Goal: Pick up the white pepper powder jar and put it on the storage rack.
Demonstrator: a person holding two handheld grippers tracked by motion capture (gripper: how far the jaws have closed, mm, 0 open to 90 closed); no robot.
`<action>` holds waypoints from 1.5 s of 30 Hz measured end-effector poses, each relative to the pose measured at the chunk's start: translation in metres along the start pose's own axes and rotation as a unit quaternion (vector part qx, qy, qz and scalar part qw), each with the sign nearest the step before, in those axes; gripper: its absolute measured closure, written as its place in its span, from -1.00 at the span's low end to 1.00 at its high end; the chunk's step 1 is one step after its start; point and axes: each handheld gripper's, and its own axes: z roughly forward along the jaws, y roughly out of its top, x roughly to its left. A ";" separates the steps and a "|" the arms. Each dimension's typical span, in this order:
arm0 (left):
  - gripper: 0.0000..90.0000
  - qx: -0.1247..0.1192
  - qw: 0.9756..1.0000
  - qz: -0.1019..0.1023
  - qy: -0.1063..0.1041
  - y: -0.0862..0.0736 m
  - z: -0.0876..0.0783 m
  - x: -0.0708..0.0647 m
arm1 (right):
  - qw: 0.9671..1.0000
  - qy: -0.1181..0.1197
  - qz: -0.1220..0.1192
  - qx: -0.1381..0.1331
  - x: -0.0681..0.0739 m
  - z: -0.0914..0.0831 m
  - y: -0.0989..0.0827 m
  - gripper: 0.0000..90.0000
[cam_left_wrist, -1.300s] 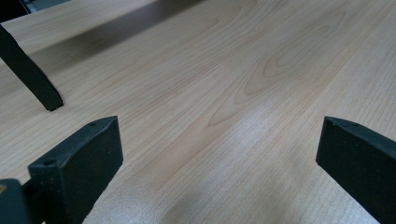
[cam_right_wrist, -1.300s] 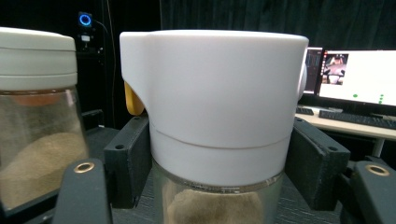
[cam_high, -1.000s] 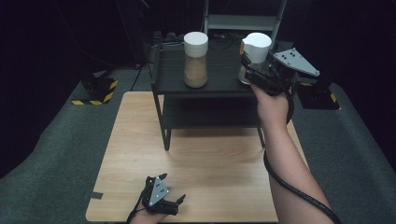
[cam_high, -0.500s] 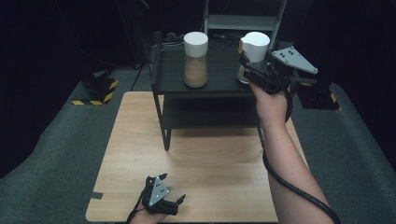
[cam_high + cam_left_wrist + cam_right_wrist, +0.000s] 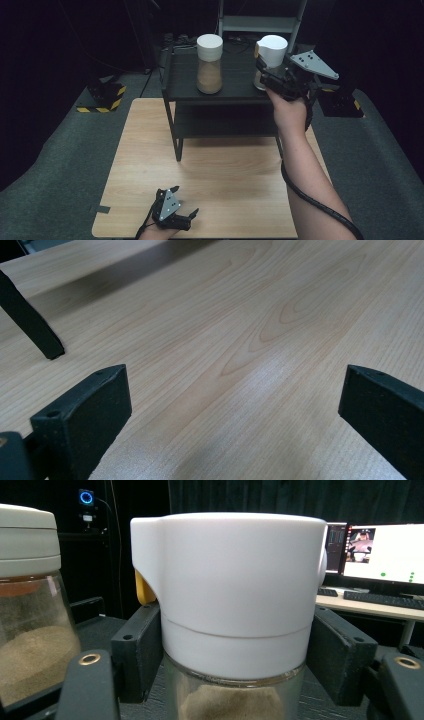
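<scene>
- The right tongs (image 5: 264, 75) are up at the top of the black shelf rack (image 5: 225, 95), clenched on the white-lidded jar (image 5: 272, 52) — in the right gripper view the two black jaws sit against the jar (image 5: 235, 610) at the lower band of its lid, one on each side.
- The jaws have just eased open a shade, yet the jar is between them and the pads press on it.
- That jar stands upright at the right end of the rack's top shelf, a tan powder showing through the glass under the lid, a yellow tab at the lid's side.
- A second jar (image 5: 209, 62) with an off-white lid stands upright at the middle of the same shelf, well apart from the first — it holds the same sandy powder.
- Down at the near edge of the wooden surface (image 5: 150, 145), the left tongs (image 5: 182, 207) rest low in the person's hand.
- In the left gripper view those jaws stand wide apart, released, with bare wood between them and a rack leg (image 5: 30, 322) off to one side.
</scene>
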 end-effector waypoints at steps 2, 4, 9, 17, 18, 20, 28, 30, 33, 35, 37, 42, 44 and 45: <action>-0.98 0.001 1.000 0.001 0.000 0.000 0.000 0.000 | 1.000 -0.001 0.000 0.002 0.000 0.000 0.001 -0.40; -0.98 0.001 1.000 0.001 0.000 0.000 0.000 0.000 | 1.000 -0.001 -0.001 0.008 0.001 0.000 0.002 -0.48; -0.98 0.002 1.000 0.002 0.000 0.001 0.000 0.000 | 1.000 -0.003 0.000 0.011 0.002 -0.002 0.002 -0.64; -0.98 0.002 1.000 0.001 -0.002 0.001 0.000 0.000 | 1.000 -0.011 -0.004 0.005 0.007 -0.012 0.002 -1.00; -0.98 0.002 1.000 0.001 -0.002 0.001 0.000 0.000 | 1.000 -0.004 -0.005 0.003 0.006 -0.015 0.002 -1.00; -0.98 0.003 1.000 0.002 -0.002 0.001 0.001 0.000 | 1.000 0.000 -0.008 0.002 0.006 -0.019 0.001 -1.00; -0.98 0.005 1.000 0.006 -0.002 0.002 0.001 0.000 | 1.000 0.008 -0.002 0.003 0.008 -0.035 -0.004 -1.00; -0.98 0.004 1.000 0.006 -0.001 0.001 0.001 -0.001 | 1.000 0.009 -0.003 0.005 0.009 -0.039 -0.005 -1.00; -0.98 0.004 1.000 0.005 -0.001 0.001 0.001 -0.001 | 1.000 0.012 -0.006 0.006 0.009 -0.045 -0.008 -1.00; -0.98 0.004 1.000 0.006 -0.002 0.001 0.001 0.000 | 1.000 0.018 -0.008 0.008 0.008 -0.049 -0.011 -1.00; -0.98 0.004 1.000 0.007 -0.002 0.001 0.001 0.000 | 1.000 0.020 -0.010 0.007 0.009 -0.054 -0.014 -1.00; -0.98 0.003 1.000 0.007 -0.001 0.001 0.001 -0.001 | 0.999 0.026 -0.018 0.010 0.010 -0.063 -0.021 -1.00; -0.98 0.004 1.000 0.006 -0.001 0.001 0.001 -0.001 | 0.999 0.026 -0.017 0.010 0.011 -0.068 -0.025 -1.00; -0.98 0.003 1.000 0.005 -0.001 0.001 0.001 -0.001 | 0.999 0.027 -0.019 0.009 0.010 -0.069 -0.026 -1.00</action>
